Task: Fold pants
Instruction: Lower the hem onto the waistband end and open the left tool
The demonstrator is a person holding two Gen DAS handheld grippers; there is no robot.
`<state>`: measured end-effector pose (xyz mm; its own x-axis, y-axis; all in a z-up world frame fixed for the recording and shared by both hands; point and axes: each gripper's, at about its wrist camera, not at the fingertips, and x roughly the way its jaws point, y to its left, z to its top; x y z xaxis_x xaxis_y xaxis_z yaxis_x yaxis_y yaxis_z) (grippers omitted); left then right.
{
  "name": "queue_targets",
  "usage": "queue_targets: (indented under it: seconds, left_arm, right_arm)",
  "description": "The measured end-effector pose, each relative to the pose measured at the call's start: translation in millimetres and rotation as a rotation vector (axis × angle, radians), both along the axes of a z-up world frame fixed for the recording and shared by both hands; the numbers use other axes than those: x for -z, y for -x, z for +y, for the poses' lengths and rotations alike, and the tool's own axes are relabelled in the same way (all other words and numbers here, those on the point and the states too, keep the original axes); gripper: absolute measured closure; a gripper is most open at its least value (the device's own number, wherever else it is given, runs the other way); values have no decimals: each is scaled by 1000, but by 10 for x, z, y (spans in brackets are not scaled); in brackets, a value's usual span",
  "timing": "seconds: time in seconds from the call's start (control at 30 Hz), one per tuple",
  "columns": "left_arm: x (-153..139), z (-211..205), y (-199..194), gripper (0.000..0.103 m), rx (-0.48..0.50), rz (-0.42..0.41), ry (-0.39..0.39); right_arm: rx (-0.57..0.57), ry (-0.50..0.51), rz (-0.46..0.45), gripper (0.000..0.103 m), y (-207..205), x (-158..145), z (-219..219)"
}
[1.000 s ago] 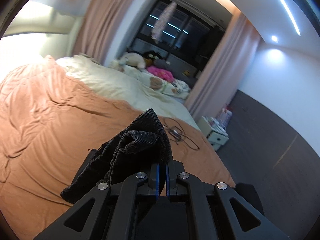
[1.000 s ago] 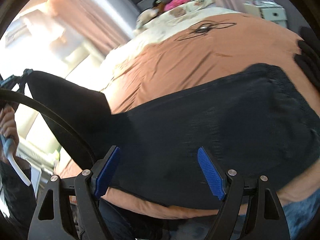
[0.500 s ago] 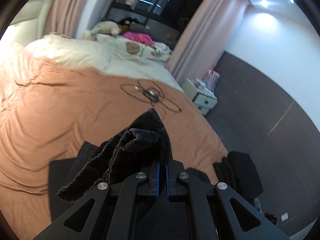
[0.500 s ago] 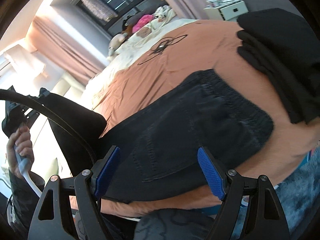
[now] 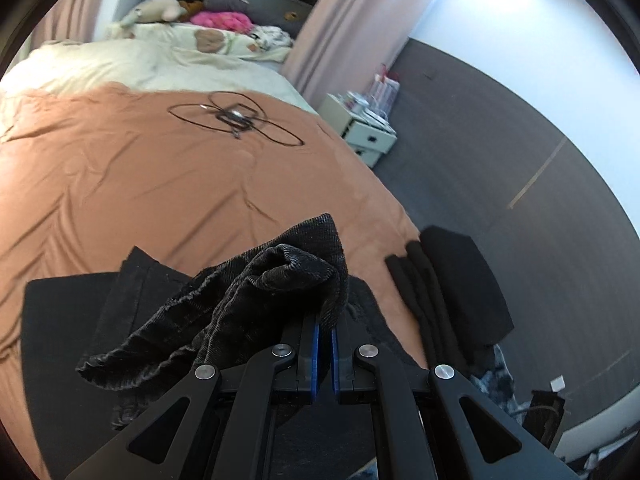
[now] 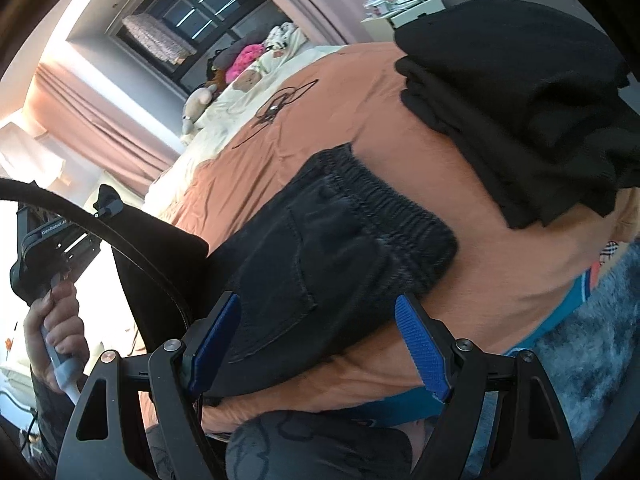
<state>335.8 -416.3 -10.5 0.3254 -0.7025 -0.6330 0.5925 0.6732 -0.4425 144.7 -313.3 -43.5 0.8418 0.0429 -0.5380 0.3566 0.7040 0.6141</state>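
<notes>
Item: dark charcoal corduroy pants (image 6: pixel 340 256), waistband end flat on the rust-orange bed cover (image 5: pixel 160 184). Hem end, clenched in left gripper (image 5: pixel 324 344) jaws, now carried over toward the waistband (fold nearly closed). Right gripper (image 6: pixel 320 344) jaws released, empty, angled down above the pocket.

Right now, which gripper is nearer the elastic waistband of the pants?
Right. The right gripper hangs open just short of the waistband, over the pants. The left gripper is shut on the bunched leg end, away from it.
</notes>
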Motion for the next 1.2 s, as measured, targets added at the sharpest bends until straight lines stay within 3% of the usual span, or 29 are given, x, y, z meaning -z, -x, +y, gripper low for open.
queue_targets:
  seconds: [0.5,0.6,0.67,0.73,0.8,0.97,1.2]
  left_arm:
    - [344,-820,494,98,218,49,-48]
    - [452,-1020,611,86,273,83,-120]
    - [487,-1046,666,67,320,126,-104]
    - [461,-1014,734,31,337,108,-95]
    - [371,-900,791,21,333,61,-82]
    - [221,-642,700,21,299,21,-87]
    - [174,17,329,21,173,-25,-148]
  right_arm:
    - [47,-9,10,24,360,-78,-93]
    - [54,-22,13,24,388,-60,-105]
    - [53,-19,17,24,398,-72,-101]
    - [49,-18,17,24,415,-82,-106]
    - [44,-14,15,24,404,-108,-116]
    - [19,-13,10,24,290,-124,-86]
    - [-58,47,29,24,43,-172,138]
